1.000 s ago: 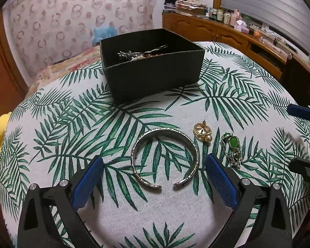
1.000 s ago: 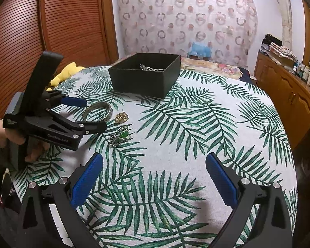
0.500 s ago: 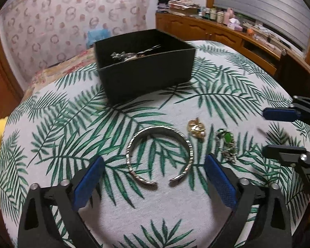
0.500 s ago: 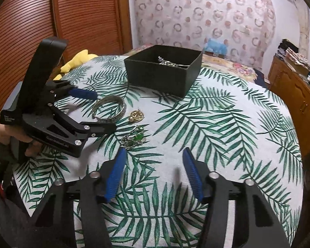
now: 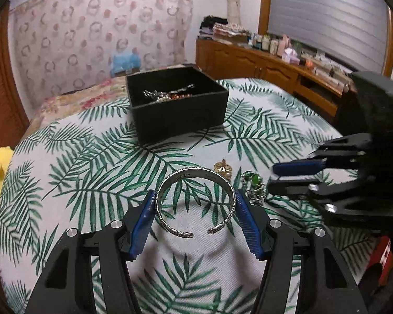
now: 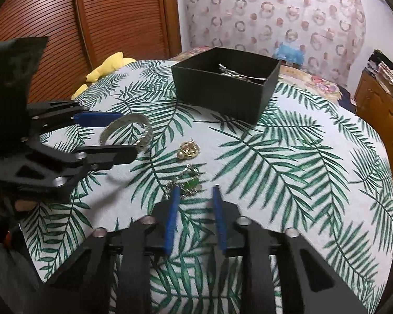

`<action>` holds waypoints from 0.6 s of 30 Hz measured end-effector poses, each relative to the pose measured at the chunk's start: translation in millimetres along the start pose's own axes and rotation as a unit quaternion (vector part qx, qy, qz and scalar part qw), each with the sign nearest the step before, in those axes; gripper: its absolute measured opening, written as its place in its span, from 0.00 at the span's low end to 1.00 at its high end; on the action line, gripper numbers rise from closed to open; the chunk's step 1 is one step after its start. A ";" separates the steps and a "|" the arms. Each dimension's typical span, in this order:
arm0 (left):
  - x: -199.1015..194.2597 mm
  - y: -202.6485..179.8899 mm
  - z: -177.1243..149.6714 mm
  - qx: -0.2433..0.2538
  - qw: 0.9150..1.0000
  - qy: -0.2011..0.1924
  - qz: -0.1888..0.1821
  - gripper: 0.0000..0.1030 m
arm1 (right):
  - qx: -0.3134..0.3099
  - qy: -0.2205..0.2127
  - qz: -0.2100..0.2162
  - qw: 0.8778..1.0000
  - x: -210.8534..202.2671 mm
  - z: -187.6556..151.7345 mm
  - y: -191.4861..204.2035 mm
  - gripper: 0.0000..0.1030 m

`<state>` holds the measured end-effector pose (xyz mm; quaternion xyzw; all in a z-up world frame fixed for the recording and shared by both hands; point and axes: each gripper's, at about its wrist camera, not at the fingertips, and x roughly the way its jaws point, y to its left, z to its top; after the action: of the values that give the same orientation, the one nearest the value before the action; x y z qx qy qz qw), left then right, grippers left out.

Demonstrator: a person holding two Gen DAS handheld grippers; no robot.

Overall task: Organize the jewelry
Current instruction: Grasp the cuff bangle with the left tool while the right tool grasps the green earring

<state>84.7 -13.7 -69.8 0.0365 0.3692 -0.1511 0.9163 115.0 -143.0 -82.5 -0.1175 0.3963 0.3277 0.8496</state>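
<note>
Left grip: As our left gripper (image 5: 195, 219) closes, its blue pads flank the silver bangle (image 5: 195, 204), seemingly touching its 2 sides.
Bangle: on the tablecloth (image 5: 91, 178), gap facing us.
Right grip: right gripper (image 6: 195, 209) closing, nothing held; green pendant (image 6: 190, 184) just ahead.

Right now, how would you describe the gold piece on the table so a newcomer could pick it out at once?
Start at the black box on the palm-leaf tablecloth, then come toward the camera to the three loose pieces. The gold piece lies in the middle, between the silver cuff bangle and the green-stone piece. It alone is gold, small and round, with a pearl-like bead at its edge.
</note>
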 end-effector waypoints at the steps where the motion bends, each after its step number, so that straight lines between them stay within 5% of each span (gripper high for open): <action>1: -4.4 -0.4 -0.8 -0.003 1.000 -0.005 -0.002 0.56 | 0.001 0.000 0.001 1.000 1.3 1.3 0.5 0.23; 18: -17.3 -7.2 -9.5 -0.010 1.000 -0.021 -0.004 0.56 | 0.011 0.017 -0.042 0.999 11.1 8.9 -9.4 0.22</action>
<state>64.4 -14.5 -64.5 0.0231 0.3516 -0.1516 0.9235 131.7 -141.0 -85.6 -0.1298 0.4092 0.2854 0.8569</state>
